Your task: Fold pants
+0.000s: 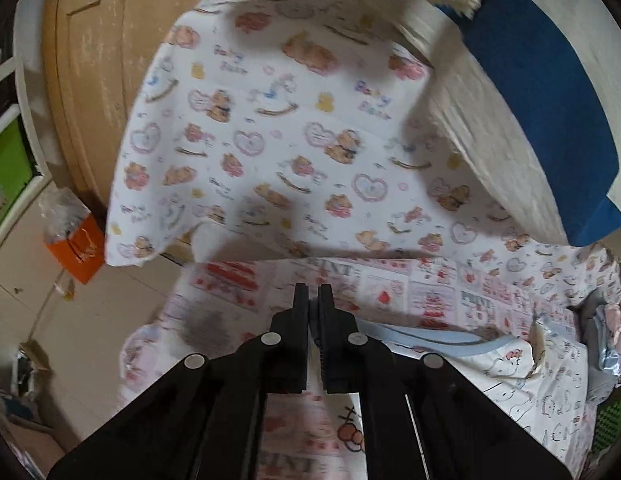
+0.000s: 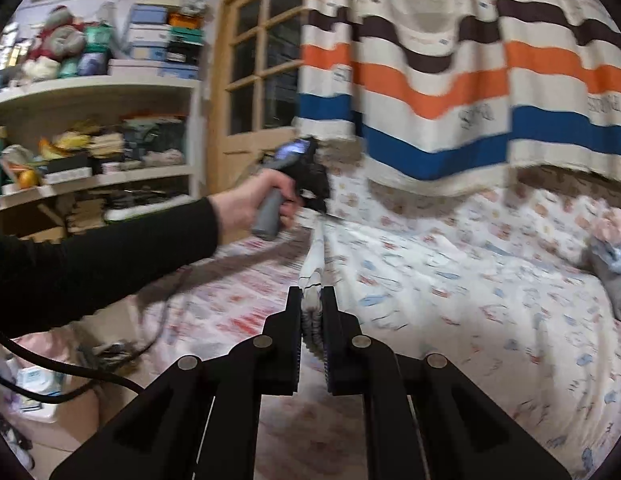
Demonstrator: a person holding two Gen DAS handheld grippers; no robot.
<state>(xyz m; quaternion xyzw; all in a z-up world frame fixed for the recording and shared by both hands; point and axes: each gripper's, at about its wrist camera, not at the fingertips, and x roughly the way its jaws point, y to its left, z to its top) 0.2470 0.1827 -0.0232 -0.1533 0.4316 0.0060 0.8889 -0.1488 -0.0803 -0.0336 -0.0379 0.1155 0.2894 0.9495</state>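
In the right wrist view, a hand at centre left holds the left claw over the bed. At lower centre the right claw pinches a bunched edge of the printed pants. In the left wrist view, the left claw is pressed together, pants lower right.

Striped curtain hangs low over bed; the bed's near side lies open.
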